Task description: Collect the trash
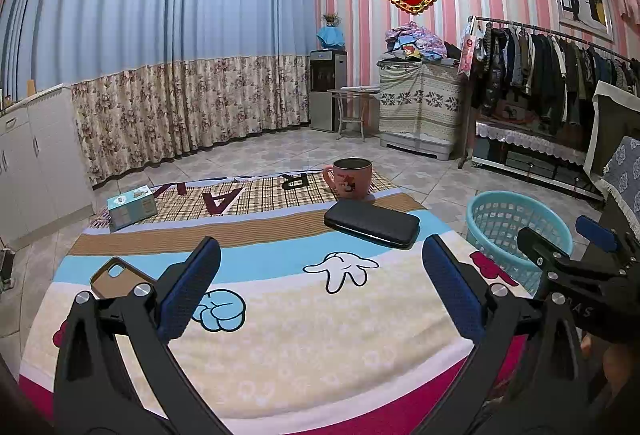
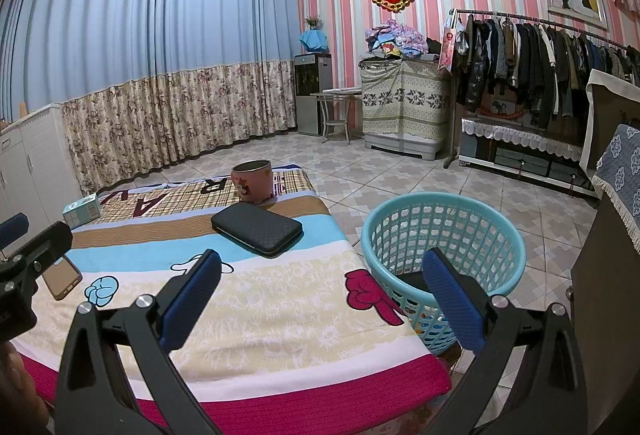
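A light blue plastic basket (image 2: 444,231) stands on the floor right of the cloth-covered table (image 2: 280,315); it also shows in the left wrist view (image 1: 516,227). My left gripper (image 1: 320,283) is open and empty above the near part of the table. My right gripper (image 2: 320,287) is open and empty over the table's right edge, its right finger in front of the basket. On the table lie a black case (image 1: 372,221), a pink mug (image 1: 352,179), a small teal box (image 1: 132,207) and a brown phone case (image 1: 116,275). No loose trash shows on the cloth.
A clothes rack (image 2: 540,67) and a low cabinet stand at the right wall. A covered appliance (image 2: 404,103), a small stool and a water dispenser (image 2: 312,95) stand at the back. White cabinets (image 1: 32,155) are at the left. Dark furniture (image 2: 608,275) is near right.
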A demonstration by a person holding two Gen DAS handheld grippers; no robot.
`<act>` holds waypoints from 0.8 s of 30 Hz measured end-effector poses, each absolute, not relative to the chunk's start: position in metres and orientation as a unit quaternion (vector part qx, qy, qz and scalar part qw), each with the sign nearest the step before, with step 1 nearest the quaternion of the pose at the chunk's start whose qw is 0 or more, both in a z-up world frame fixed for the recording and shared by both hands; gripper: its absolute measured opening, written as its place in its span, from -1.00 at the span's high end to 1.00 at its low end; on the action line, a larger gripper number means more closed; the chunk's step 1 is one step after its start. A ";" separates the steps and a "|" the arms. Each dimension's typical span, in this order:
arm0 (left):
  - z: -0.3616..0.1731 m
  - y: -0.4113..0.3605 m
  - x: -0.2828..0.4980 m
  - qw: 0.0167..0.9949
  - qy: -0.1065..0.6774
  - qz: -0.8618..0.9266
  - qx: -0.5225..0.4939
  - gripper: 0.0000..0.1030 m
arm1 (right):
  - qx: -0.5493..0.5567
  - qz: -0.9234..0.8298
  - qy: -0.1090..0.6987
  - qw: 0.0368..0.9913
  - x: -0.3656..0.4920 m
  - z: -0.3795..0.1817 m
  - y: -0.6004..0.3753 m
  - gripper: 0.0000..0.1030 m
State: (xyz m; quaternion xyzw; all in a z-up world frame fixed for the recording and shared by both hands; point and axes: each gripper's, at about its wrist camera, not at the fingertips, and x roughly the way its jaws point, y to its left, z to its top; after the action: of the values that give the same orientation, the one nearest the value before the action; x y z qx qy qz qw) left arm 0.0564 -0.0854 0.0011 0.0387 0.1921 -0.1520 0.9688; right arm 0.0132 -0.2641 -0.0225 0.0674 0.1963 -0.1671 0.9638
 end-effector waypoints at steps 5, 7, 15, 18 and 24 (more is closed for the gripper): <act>0.001 -0.086 0.056 0.969 0.192 -0.152 0.037 -0.90 | 0.068 -0.167 0.196 0.964 0.013 -0.023 -0.264 -0.91; 0.001 -0.086 0.056 0.969 0.191 -0.152 0.038 -0.90 | 0.068 -0.167 0.196 0.964 0.013 -0.023 -0.264 -0.91; 0.001 -0.087 0.056 0.969 0.191 -0.152 0.038 -0.90 | 0.068 -0.167 0.196 0.964 0.013 -0.024 -0.264 -0.91; 0.001 -0.087 0.056 0.969 0.192 -0.152 0.038 -0.90 | 0.067 -0.167 0.196 0.964 0.013 -0.024 -0.264 -0.91; 0.001 -0.086 0.056 0.969 0.191 -0.153 0.038 -0.90 | 0.068 -0.167 0.196 0.964 0.013 -0.025 -0.264 -0.91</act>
State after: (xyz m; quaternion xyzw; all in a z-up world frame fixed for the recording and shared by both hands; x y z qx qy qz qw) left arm 0.0556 -0.0858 0.0005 0.0383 0.1913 -0.1526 0.9688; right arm 0.0133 -0.2639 -0.0245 0.0678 0.1957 -0.1671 0.9639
